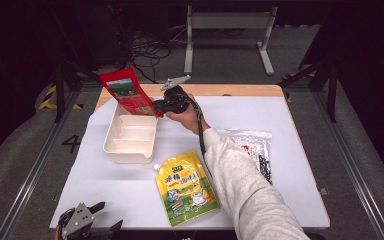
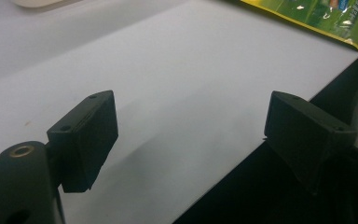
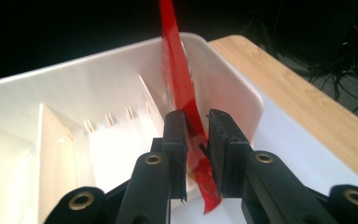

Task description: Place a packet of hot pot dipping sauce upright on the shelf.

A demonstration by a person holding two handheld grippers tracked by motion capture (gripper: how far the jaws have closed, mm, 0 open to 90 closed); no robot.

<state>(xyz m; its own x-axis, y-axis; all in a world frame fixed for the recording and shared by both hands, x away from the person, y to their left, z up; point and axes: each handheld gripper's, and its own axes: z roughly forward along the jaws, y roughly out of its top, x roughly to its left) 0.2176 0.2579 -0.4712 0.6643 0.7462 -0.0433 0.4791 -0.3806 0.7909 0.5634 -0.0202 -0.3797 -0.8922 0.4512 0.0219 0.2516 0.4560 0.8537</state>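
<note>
A flat red pouch stands tilted above the far left corner of a cream divided tray. My right gripper is at the pouch's lower end, at the tray's far right corner. In the right gripper view the red pouch runs edge-on between the jaws of the right gripper. They stand a narrow gap apart, with a dark slit between the pouch and one pad, and the tray's wall lies behind. My left gripper rests at the table's near left edge. In its own view the left gripper is wide open with nothing between the jaws.
A yellow spouted pouch lies flat near the front middle, and its corner shows in the left gripper view. A clear bag with dark contents lies to the right, partly under the person's sleeve. A wooden strip edges the table's far side.
</note>
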